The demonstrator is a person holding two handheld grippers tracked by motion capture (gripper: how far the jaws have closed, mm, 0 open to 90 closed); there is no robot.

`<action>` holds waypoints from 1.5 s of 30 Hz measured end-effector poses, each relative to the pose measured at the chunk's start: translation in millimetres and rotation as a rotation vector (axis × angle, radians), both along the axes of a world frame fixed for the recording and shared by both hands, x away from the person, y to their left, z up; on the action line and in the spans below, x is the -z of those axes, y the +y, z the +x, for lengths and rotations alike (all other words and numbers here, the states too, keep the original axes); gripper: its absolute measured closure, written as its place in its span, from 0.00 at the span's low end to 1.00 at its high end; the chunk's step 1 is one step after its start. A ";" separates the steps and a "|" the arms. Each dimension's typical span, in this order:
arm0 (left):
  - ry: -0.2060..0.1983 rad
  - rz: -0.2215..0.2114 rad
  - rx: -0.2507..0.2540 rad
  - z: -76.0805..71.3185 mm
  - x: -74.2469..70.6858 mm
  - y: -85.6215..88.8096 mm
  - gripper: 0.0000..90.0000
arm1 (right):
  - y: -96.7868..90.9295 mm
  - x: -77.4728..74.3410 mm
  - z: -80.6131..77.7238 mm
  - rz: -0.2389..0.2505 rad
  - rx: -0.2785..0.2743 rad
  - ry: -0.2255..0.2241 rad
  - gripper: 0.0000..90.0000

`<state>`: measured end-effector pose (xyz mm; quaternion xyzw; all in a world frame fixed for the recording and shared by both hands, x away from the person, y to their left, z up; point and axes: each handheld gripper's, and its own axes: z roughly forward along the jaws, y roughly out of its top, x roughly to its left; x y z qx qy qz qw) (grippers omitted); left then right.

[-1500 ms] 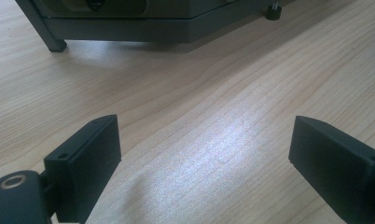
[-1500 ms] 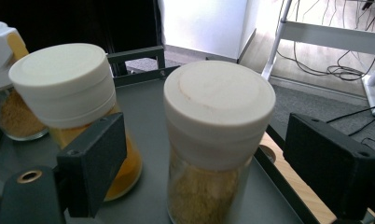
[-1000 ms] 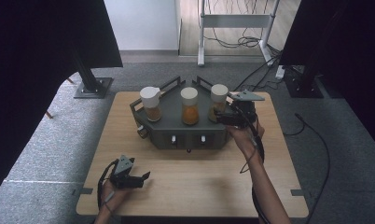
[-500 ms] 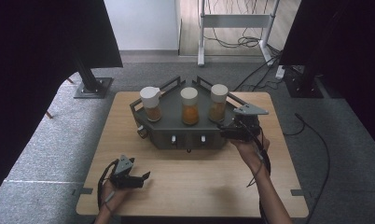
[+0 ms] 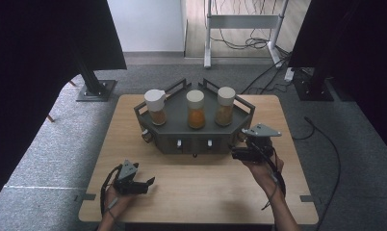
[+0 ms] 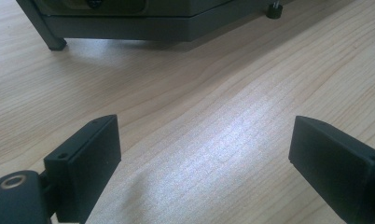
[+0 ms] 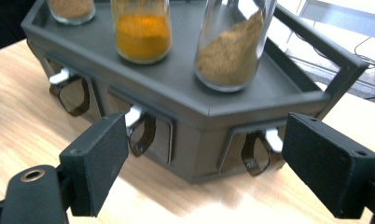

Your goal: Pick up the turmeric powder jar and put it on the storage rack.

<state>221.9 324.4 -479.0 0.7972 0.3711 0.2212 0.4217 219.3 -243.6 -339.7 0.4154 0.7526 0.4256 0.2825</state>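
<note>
A dark grey rack stands mid-table with three white-lidded spice jars: a tan one, an orange one and a brown one. My right gripper hovers at the rack's front right corner, pointing left, open and holding nothing. In the right gripper view its jaws frame the rack's front wall below the brown jar and the orange jar. My left gripper rests low at the table's near left, open and empty; its view shows bare wood between the pads.
Small brown scoops with white handles sit in recesses along the rack's front. The rack has raised rails and stands on short feet. The wooden table stands on grey carpet, with a cable running right of it.
My right gripper has come away from the brown jar, moving toward the person and down to the rack's front right corner. The left gripper has stayed put.
</note>
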 end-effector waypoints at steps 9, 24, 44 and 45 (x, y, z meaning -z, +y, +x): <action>0.000 0.004 0.001 0.0 -0.1 -0.5 0.10 | -5.5 17.6 -12.1 -0.034 0.002 0.019 0.15; 0.001 0.009 0.000 -0.5 -0.3 -2.0 0.10 | -9.0 46.3 -23.0 -0.054 0.013 0.036 0.15; 0.001 0.010 0.000 -0.7 -0.1 -2.4 0.10 | -11.9 81.2 -28.0 -0.071 0.023 0.053 0.16; 0.002 0.010 -0.001 -0.8 -0.2 -2.5 0.10 | -11.9 82.9 -28.2 -0.073 0.024 0.054 0.16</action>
